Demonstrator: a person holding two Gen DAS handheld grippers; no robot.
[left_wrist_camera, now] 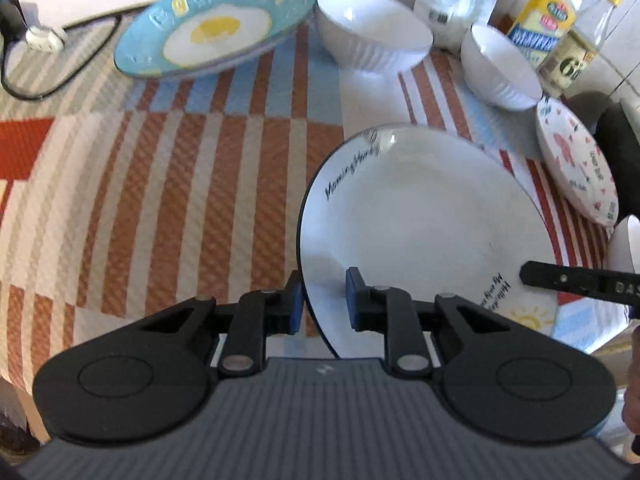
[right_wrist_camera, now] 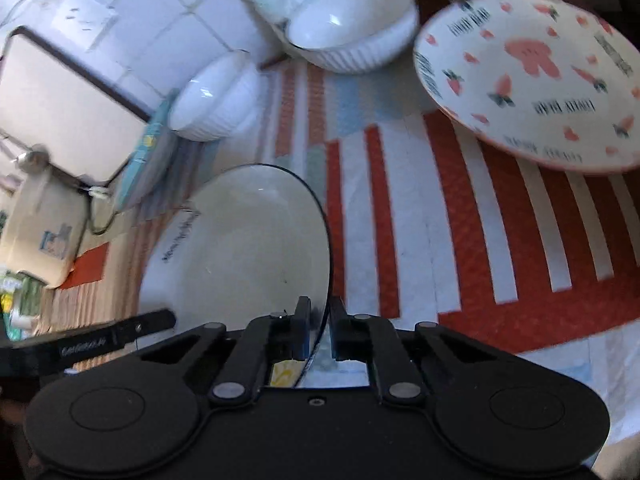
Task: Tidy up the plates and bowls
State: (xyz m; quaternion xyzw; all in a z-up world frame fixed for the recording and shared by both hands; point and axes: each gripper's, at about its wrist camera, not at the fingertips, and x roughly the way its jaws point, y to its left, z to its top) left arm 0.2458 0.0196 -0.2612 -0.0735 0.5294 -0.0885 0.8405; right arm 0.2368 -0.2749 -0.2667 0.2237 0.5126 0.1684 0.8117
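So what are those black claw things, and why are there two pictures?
Each claw is a gripper that a person holds, one in each hand, with a camera on it looking along its two fingers. One picture comes from the left gripper, the other from the right gripper. Both are pinching the rim of the same white plate with writing, one on each side. Around it on the striped tablecloth are a blue fried-egg plate, a pink strawberry plate and two white bowls. Bottles stand at the back.

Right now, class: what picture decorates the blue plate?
A fried egg, white with yellow yolk, on the blue plate; clearest in the left wrist view.
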